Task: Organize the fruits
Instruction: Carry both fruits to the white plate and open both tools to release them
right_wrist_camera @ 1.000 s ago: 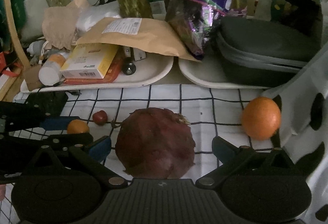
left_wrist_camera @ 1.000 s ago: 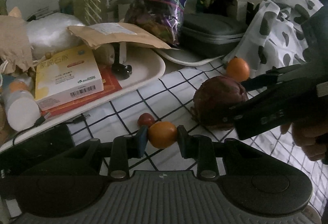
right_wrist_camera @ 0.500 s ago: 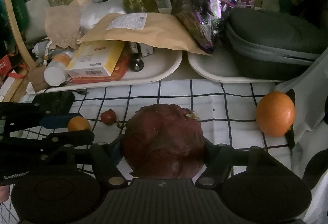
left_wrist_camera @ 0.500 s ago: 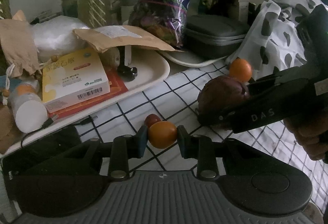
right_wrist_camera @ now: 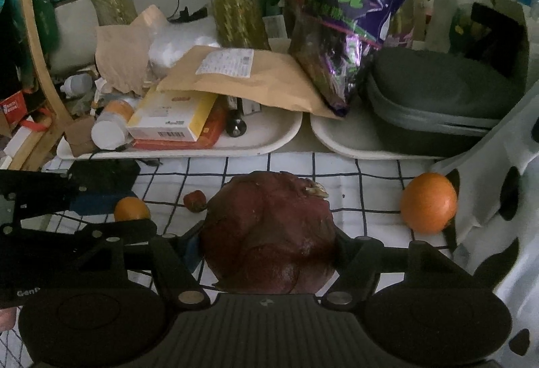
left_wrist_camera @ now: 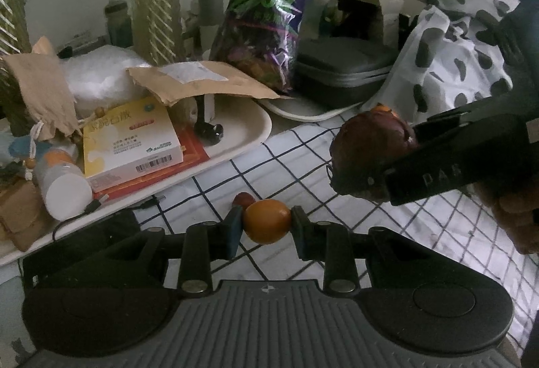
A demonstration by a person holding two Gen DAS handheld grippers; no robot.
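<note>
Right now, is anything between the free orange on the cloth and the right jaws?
Yes. The right gripper is already shut on the dark red fruit, so its jaws are full; the orange lies free to its right.

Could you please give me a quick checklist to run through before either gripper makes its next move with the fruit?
1. Left gripper grip on the small orange fruit: pads press both sides, ok.
2. Right gripper grip on the large dark red fruit: fingers close against both sides, ok.
3. Large fruit lifted off the checked cloth: looks raised in the left view, ok.
4. Loose fruit left: small red fruit and orange lie on the cloth, not ok.
5. Free spot on the left tray: its right end shows bare, ok.
6. Destination for the fruit: cannot tell.
</note>
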